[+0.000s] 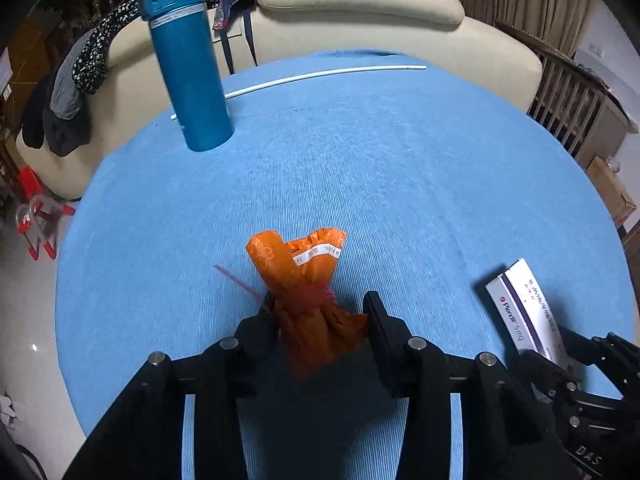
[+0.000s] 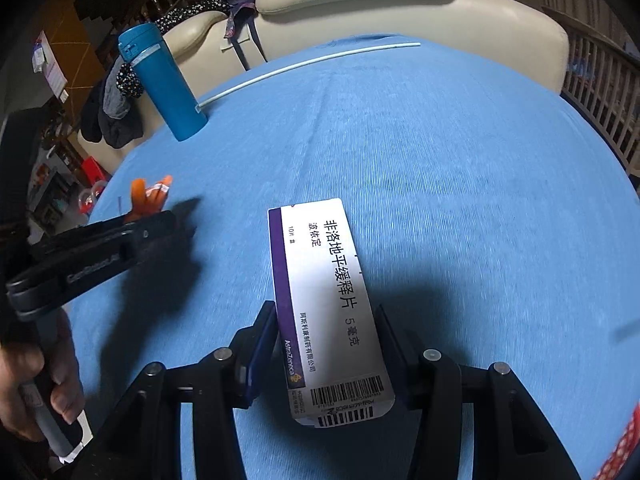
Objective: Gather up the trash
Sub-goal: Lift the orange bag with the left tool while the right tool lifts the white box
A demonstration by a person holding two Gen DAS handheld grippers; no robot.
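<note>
Crumpled orange wrapper (image 1: 308, 280), red-tied at its waist, apparently pinched.

The white-and-purple cardboard medicine box (image 2: 332, 312) reads "AstraZeneca", "非洛地平缓释片", "波依定", "5 毫克", above barcodes; its end shows "5mg" (image 1: 528, 312)

Home living room: cream sofa (image 1: 360, 12), draped clothes (image 1: 80, 80)

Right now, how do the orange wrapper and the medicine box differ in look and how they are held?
The orange wrapper is crumpled soft film cinched by a red tie; the medicine box is a rigid white and purple carton with printed text. The wrapper sits in the left claw, gripped near its tied waist; the box sits in the right claw, gripped across its long sides. Both are held over the blue tablecloth.
</note>
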